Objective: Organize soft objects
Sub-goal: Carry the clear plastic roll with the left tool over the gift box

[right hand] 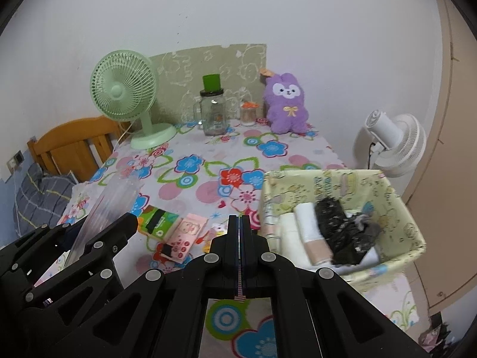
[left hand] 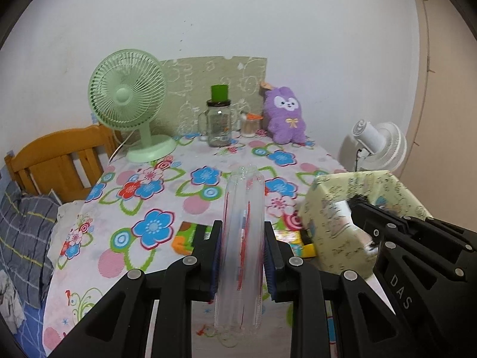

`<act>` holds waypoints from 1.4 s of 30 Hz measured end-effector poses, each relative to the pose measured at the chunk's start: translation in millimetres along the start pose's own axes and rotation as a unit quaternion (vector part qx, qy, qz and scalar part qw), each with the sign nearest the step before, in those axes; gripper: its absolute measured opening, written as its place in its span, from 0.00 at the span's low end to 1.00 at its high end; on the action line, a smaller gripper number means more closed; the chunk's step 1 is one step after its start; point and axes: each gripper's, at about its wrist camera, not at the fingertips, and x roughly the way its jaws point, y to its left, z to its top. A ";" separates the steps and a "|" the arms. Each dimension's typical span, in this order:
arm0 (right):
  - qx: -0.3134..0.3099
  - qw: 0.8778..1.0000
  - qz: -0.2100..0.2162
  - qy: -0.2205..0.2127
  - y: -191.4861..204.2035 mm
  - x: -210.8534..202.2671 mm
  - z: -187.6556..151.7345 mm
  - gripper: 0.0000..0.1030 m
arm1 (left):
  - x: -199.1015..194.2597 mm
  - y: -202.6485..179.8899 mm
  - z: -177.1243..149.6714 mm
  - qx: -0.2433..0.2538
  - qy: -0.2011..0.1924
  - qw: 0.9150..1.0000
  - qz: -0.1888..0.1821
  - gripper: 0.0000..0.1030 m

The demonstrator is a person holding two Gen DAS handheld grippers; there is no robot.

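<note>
Our left tongs (left hand: 242, 256) are clamped on a clear, ribbed plastic sleeve (left hand: 243, 238) with red and blue marks, a soft roll of thin plastic as best we can judge, held upright above the flowered surface (left hand: 167, 197). Our right tongs (right hand: 239, 232) are pressed together with only a thin striped scrap showing between them, too small for us to name. Just to the right sits the fabric-lined basket (right hand: 411, 238), already holding a white roll (right hand: 307, 223), a pale pink bundle (right hand: 320, 252) and a crumpled black bag (right hand: 342, 232). The risk we see is the sleeve buckling or sliding out, since it is slick and gives under the squeeze. Swinging it across could also knock the basket's near wall or brush the small packets (right hand: 184, 235) lying beside it.
</note>
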 end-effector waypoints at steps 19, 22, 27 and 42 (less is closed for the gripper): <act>0.025 0.999 -0.038 -0.019 -78.5 -14.7 8.7 0.03 | 17.2 -71.3 18.7 0.012 -0.011 0.999 -0.036 0.23; 0.032 0.999 -0.041 -0.018 -90.7 -10.6 7.2 0.03 | 27.8 -81.3 19.3 0.020 -0.004 0.999 -0.041 0.23; 0.042 0.998 -0.043 -0.017 -106.6 -4.4 7.2 0.04 | 44.5 -97.1 19.8 0.028 0.011 0.998 -0.051 0.23; 0.077 0.996 -0.033 -0.020 -143.6 13.6 6.3 0.03 | 81.2 -145.6 17.3 0.067 0.046 0.993 -0.081 0.23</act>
